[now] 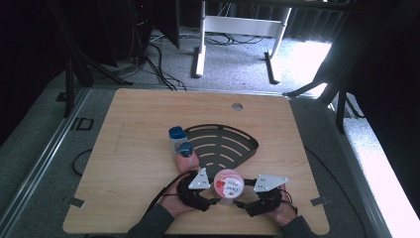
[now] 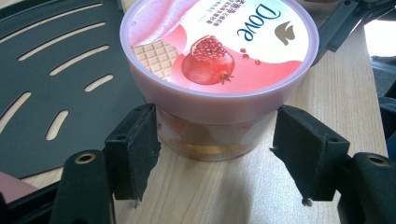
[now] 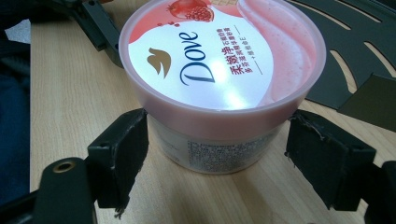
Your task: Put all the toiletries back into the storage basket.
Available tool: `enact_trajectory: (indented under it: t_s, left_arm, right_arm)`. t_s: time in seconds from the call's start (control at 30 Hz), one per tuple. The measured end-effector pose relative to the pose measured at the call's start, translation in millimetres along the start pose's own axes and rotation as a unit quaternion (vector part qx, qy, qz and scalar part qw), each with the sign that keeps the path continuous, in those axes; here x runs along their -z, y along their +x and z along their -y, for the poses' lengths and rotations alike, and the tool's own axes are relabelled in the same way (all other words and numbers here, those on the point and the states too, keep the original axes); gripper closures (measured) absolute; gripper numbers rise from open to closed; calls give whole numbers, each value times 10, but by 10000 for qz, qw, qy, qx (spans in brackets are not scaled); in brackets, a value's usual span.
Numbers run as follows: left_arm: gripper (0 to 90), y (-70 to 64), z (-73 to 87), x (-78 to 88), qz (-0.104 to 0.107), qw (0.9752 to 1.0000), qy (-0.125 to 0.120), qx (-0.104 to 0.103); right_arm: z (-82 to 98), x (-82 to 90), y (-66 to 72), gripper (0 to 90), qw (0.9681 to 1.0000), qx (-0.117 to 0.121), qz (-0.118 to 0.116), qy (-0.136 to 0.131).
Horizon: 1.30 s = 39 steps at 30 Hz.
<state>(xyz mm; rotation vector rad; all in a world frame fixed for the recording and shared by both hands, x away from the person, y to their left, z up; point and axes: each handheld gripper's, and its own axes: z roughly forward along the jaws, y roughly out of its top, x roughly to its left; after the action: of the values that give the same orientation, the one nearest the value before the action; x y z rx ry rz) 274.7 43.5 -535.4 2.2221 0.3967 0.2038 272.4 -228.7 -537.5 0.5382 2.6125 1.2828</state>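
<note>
Flanking pink tub on table: left gripper at its 8 o'clock, right gripper at 4 o'clock, both released, pads apart from tub; black rack at 12 o'clock.

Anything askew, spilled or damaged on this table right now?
Nothing stands out. The Dove tub stands upright on the table, lid on, no spill. The left gripper and right gripper both flank it with jaws open.

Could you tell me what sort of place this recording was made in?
Probably a lab or recording workspace: a bare wooden table stands on grey carpet, with loose cables on the floor and dark stands around it.
</note>
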Motion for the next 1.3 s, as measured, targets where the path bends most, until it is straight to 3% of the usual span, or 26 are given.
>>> enact_trajectory:
  t_s: [1.3]
  left_arm:
    - [319, -23, -180, 29, -186, 9998, -90, -64]
  right_arm:
    - [-92, 136, -54, 211, 9999, -7, 121, -6]
